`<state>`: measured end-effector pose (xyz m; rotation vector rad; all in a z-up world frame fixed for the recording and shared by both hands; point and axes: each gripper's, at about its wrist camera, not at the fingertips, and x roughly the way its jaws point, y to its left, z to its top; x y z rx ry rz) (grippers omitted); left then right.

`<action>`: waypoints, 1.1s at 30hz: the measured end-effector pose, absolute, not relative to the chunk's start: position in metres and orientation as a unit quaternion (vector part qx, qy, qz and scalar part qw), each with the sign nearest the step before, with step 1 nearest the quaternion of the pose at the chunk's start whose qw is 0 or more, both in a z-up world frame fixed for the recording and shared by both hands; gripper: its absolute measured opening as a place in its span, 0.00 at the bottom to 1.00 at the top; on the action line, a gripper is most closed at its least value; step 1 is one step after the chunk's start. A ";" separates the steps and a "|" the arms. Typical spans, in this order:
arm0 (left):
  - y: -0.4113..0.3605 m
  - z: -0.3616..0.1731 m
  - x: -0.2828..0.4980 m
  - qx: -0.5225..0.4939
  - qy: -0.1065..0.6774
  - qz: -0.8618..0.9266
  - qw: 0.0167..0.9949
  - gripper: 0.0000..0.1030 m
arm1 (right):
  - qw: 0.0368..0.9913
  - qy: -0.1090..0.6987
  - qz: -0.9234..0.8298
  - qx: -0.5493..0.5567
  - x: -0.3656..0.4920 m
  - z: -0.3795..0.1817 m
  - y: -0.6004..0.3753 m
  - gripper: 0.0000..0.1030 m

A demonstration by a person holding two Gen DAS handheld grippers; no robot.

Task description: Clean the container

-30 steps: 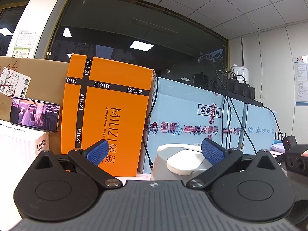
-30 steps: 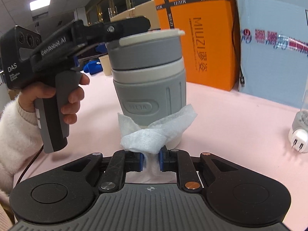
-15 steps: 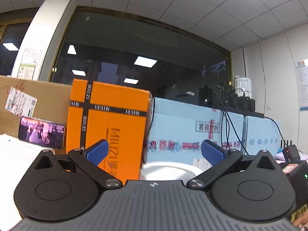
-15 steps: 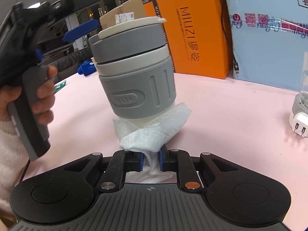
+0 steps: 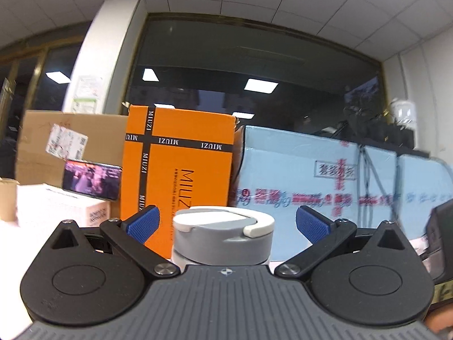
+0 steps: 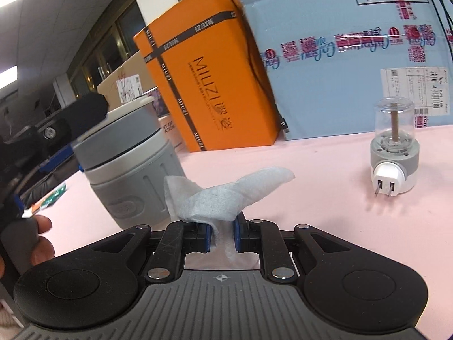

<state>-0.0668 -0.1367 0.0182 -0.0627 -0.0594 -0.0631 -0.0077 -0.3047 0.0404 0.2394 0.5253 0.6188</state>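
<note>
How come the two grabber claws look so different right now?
The left gripper has its blue fingers spread wide apart, while the right gripper is squeezed nearly closed. The left gripper holds nothing, with the gray cup sitting between its fingers untouched; the right gripper pinches a white wipe. The cup is straight ahead of the left gripper but off to the left side of the right one. Both are black with blue finger pads.
</note>
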 end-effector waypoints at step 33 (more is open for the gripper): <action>-0.063 0.028 0.003 0.043 0.037 -0.337 0.940 0.75 | 0.903 0.258 0.312 0.145 -0.007 0.038 -0.308 0.14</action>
